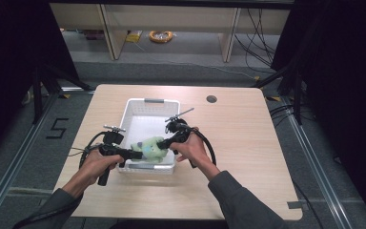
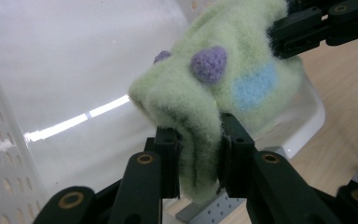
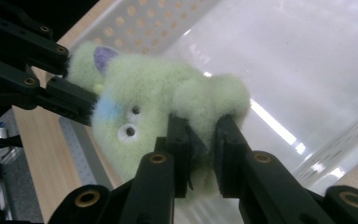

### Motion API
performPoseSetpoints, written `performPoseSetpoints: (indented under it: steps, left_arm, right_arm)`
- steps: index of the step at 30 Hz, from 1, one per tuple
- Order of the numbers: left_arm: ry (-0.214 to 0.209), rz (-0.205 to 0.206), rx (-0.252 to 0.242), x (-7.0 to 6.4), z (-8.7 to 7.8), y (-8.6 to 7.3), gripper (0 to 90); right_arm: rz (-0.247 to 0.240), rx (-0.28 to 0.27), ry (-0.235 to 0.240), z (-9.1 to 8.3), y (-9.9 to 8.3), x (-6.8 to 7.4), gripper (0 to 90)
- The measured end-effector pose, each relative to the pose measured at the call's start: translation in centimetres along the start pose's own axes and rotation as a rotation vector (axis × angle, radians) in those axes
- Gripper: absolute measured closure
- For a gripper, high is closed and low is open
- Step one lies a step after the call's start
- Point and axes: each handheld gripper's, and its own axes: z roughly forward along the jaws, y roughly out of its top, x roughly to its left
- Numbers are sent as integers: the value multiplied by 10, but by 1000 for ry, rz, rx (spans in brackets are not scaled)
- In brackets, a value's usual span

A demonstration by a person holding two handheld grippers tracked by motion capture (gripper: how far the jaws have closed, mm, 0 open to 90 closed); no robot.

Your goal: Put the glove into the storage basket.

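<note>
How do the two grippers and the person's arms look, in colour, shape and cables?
Both the left gripper and the right gripper are black, with jointed two-bar jaws on brass-coloured pivot rings. Each carries a small grey plate on top, and a black cable loops away from each. The person wears dark grey sleeves.

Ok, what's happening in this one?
A person holds a green plush toy between two tools, over the near end of a white basket on a wooden table. The left hand-held gripper is shut on one fuzzy edge, the right hand-held gripper on another. The toy hangs between them, above the basket floor.
</note>
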Motion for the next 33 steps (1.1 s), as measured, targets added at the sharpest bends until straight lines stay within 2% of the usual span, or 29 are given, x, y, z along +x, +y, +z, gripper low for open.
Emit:
performPoseSetpoints:
  steps: [4,5,8,11,13,14,15,16,18,19,20,21,24,29,30,31,33]
  left_arm:
    - [2,4,19,2,4,1,722]
    - [6,-1,23,2,5,1,721]
    - [12,12,39,3,8,1,720]
    - [18,4,51,3,11,2,718]
    - [24,12,56,4,12,2,712]
    - [23,-3,47,4,12,2,708]
    - [24,20,69,6,12,2,708]
    - [25,23,76,6,12,1,702]
    - [35,0,57,6,14,1,671]
    - [41,0,55,6,14,1,658]
    - [46,24,70,7,12,1,650]
    - [58,27,65,7,12,1,630]
    - [73,2,41,8,10,3,572]
    - [107,7,12,8,7,5,538]
    - [104,5,-1,7,7,5,537]
    - [103,20,5,6,5,6,540]
    - [113,24,-17,2,5,6,538]
  right_arm:
    - [12,24,-21,5,-1,-1,794]
    - [7,27,-13,7,-1,-1,794]
    - [-4,45,-35,11,-2,-2,792]
    - [-8,61,-57,14,-1,-2,791]
    - [-10,67,-57,16,-1,-2,789]
    - [-14,72,-66,17,-1,-1,788]
    - [-10,77,-64,18,-1,0,788]
    - [-20,72,-70,19,-2,-1,787]
    - [-8,86,-77,20,-1,0,786]
    - [-2,85,-78,20,-1,1,786]
    - [-21,81,-83,20,-2,0,785]
    - [-23,85,-87,21,-2,0,784]
    - [-25,96,-102,22,-2,1,779]
    - [-34,105,-125,23,-2,2,758]
    - [-33,106,-127,24,-2,2,753]
    - [-24,111,-131,23,-2,3,745]
    - [-43,101,-142,23,-1,3,728]
